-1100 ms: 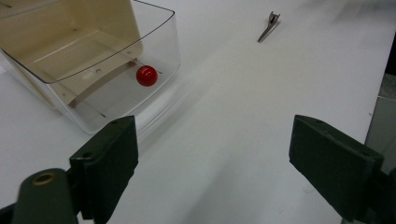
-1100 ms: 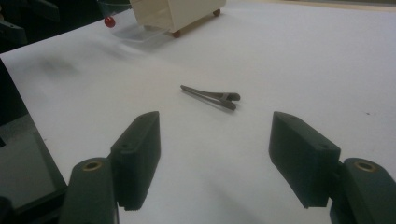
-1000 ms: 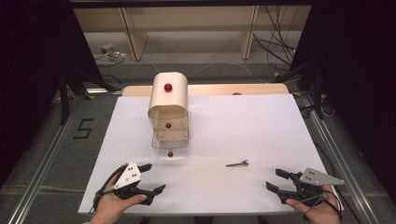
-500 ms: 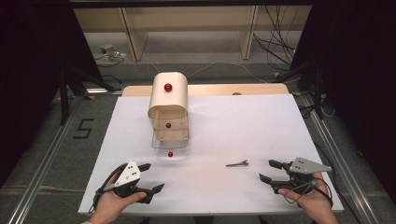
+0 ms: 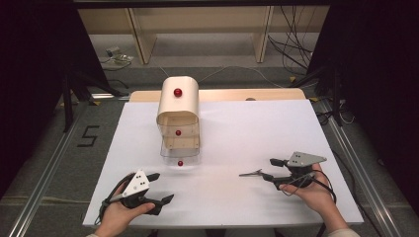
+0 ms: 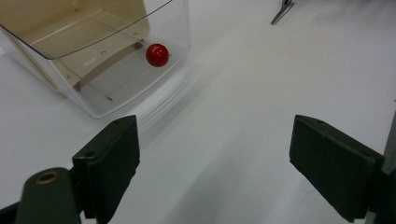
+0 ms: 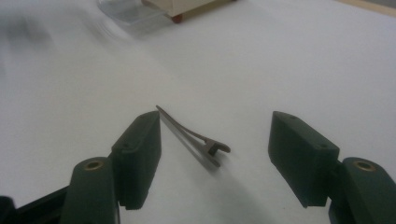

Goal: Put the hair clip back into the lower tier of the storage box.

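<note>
Low over the table, right claw (image 7: 212, 154) straddles hair clip (image 7: 194, 134), jaws just narrowing.

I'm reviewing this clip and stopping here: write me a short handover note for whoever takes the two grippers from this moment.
Right gripper: open, jaws either side of the metal hair clip, pads not on it. It has come in from the right edge of the white board, and its jaws have just closed a little.
Left gripper: open, nothing between the jaws, low at the near left.
Things: the clip lies flat on the board; the small drawer cabinet stands mid-board, its clear bottom drawer pulled out, red knob facing us.
Done: drawer open, clip approached.
Left: probably grip the clip and take it to the drawer.
</note>
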Action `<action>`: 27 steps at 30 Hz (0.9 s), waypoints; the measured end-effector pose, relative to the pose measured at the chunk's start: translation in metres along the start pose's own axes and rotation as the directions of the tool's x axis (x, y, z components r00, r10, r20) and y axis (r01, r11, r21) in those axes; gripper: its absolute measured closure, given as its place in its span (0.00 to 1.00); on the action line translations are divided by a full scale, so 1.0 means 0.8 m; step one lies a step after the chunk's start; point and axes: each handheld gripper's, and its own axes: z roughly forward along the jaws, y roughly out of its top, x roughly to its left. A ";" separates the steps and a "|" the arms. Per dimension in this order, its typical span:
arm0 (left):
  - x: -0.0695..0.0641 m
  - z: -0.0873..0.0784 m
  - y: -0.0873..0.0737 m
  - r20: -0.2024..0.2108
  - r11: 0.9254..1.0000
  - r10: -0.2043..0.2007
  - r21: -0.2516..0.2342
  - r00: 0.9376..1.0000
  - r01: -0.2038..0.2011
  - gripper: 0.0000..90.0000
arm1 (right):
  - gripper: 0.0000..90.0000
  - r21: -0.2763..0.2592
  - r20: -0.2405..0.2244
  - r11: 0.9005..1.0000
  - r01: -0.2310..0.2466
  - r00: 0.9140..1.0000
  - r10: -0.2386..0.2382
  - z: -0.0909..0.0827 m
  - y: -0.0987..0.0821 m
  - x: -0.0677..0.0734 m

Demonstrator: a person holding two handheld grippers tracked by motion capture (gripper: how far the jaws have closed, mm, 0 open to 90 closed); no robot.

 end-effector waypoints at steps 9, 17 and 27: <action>0.001 0.001 0.000 -0.002 1.000 0.007 0.002 1.000 -0.007 0.18 | 0.42 0.096 -0.056 0.995 0.034 0.998 -0.028 0.032 0.001 -0.010; 0.000 0.002 0.000 -0.001 1.000 0.008 -0.002 1.000 -0.008 0.18 | 0.48 0.150 -0.090 0.988 0.050 0.995 -0.037 0.046 0.002 -0.015; 0.001 0.003 -0.001 0.000 1.000 0.006 -0.001 1.000 -0.006 0.18 | 0.61 0.180 -0.089 0.979 0.093 0.993 -0.077 0.054 0.005 -0.017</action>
